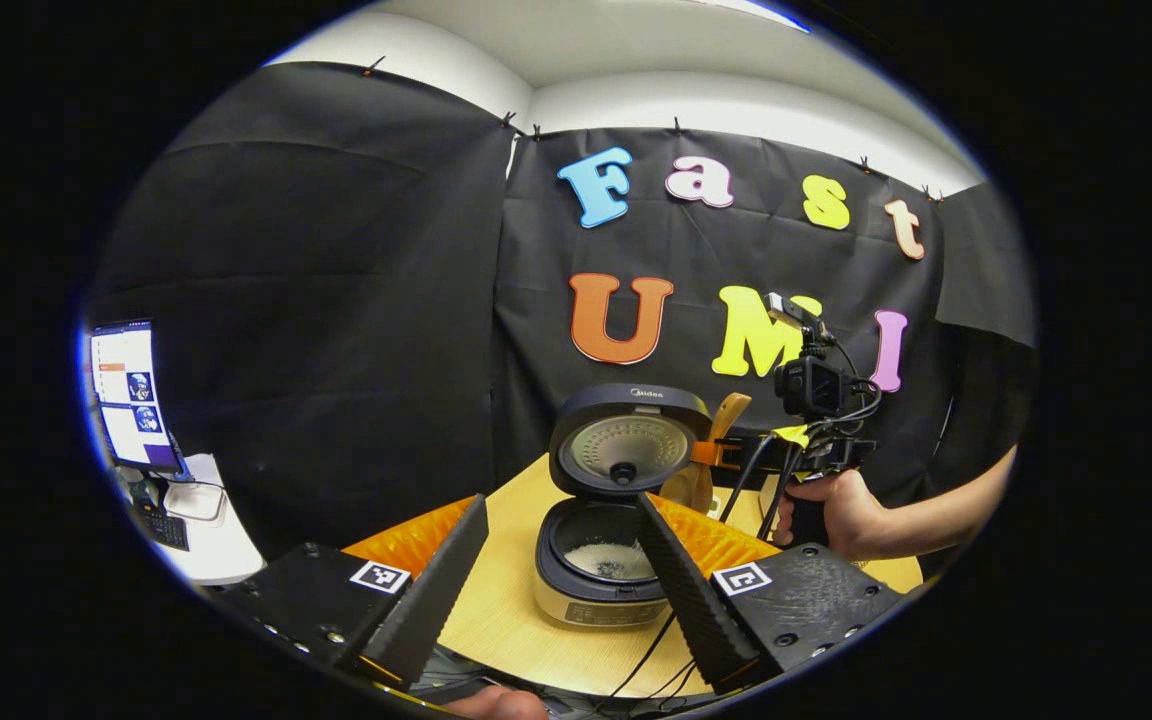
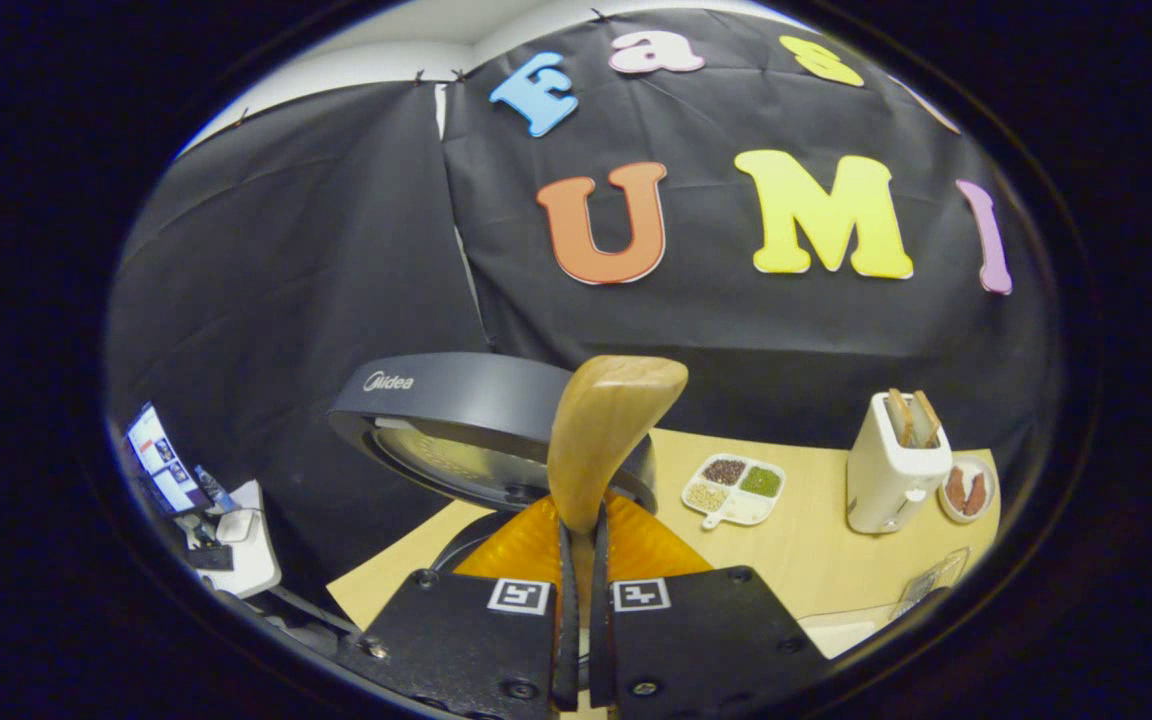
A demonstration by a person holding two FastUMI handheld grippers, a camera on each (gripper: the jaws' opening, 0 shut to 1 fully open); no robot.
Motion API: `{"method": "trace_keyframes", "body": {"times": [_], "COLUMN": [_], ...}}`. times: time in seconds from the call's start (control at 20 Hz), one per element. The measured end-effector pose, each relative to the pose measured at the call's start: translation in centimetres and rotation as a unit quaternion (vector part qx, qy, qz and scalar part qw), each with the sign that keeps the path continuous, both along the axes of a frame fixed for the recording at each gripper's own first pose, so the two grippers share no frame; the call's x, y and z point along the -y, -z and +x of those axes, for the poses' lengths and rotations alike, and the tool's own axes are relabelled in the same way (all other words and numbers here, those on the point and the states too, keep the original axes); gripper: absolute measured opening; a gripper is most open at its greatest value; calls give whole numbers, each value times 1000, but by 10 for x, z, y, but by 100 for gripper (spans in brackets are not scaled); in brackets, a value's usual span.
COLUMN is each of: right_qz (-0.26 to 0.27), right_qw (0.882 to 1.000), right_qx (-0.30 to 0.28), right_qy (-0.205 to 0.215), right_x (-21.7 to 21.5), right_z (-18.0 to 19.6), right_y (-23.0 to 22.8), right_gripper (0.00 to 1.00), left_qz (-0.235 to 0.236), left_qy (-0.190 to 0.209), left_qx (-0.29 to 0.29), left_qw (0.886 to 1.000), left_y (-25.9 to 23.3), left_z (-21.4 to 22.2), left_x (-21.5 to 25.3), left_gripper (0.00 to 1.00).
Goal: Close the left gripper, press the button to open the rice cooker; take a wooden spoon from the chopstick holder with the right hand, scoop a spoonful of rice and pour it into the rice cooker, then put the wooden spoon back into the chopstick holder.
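- Rice cooker (image 1: pixel 604 575) sits on the wooden table (image 1: pixel 506 610), lid (image 1: pixel 628 440) swung up and standing open behind the pot.
- White rice (image 1: pixel 611 560) is visible in the inner pot, with a dark patch in the middle of it.
- Left gripper (image 1: pixel 561 590): fingers spread wide apart, nothing between them, hovering in front of the cooker, which sits in the gap between the fingers.
- Right gripper (image 2: pixel 581 610): fingers pressed close together, clamped on the handle of the wooden spoon (image 2: pixel 604 435).
- Spoon stands roughly upright in the right gripper view, bowl end up, in front of the open lid (image 2: pixel 456 415).
- In the left gripper view the right gripper (image 1: pixel 736 455) is held by a hand (image 1: pixel 831 515) just right of the cooker lid, with the spoon (image 1: pixel 711 450) next to the lid edge.
- Right gripper view also shows, farther right on the table (image 2: pixel 796 555): a divided dish (image 2: pixel 734 488) with grains, a white toaster (image 2: pixel 894 465) with bread slices in it, and a small plate (image 2: pixel 968 490) beside the toaster.
- Chopstick holder: cannot make it out.
- A monitor (image 1: pixel 131 395) sits on a white desk off to the left.
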State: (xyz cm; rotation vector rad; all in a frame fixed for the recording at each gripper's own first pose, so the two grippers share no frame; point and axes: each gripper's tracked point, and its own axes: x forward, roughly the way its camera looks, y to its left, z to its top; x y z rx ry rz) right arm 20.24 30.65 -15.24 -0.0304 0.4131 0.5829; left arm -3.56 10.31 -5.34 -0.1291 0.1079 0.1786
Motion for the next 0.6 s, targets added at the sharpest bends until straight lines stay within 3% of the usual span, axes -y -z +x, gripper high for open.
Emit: {"method": "trace_keyframes", "body": {"times": [0.2,0.6], "right_qz": [-38,-116], "right_qw": [998,978], "right_qx": [42,145], "right_qy": [-27,-95], "right_x": [-11,-34], "right_z": [-4,-21], "right_y": [-5,-13], "right_gripper": [10,10], "left_qz": [-8,-7], "left_qy": [-9,-18], "left_qx": [-1,-1], "left_qw": [1000,1000], "left_y": [1,3], "left_z": [1,-5], "left_x": [-2,-7], "left_gripper": [95,95]}}
